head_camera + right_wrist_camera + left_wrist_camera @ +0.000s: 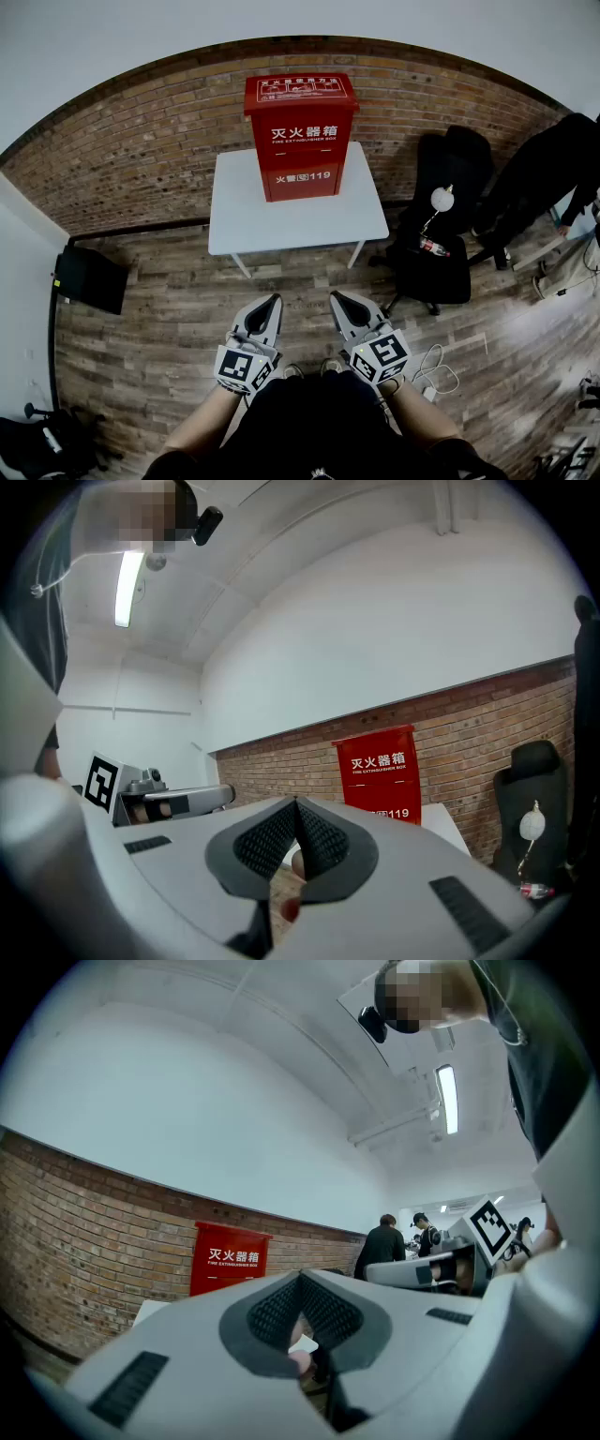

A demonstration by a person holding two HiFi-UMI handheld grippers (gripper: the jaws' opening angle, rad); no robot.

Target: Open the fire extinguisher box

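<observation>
A red fire extinguisher box (300,136) with white lettering stands upright, lid down, on a small white table (239,220) against the brick wall. It also shows in the left gripper view as the red box (228,1258) and in the right gripper view as the red box (378,773), well ahead of both jaws. My left gripper (273,300) and right gripper (335,298) are held side by side close to my body, far short of the table. Both are shut with nothing between their jaws.
A black office chair (433,253) with a white lamp and a bottle on it stands right of the table. A person in black (544,178) is bent over at far right. A black box (89,278) lies on the wooden floor at left. Cables (436,370) lie near my right side.
</observation>
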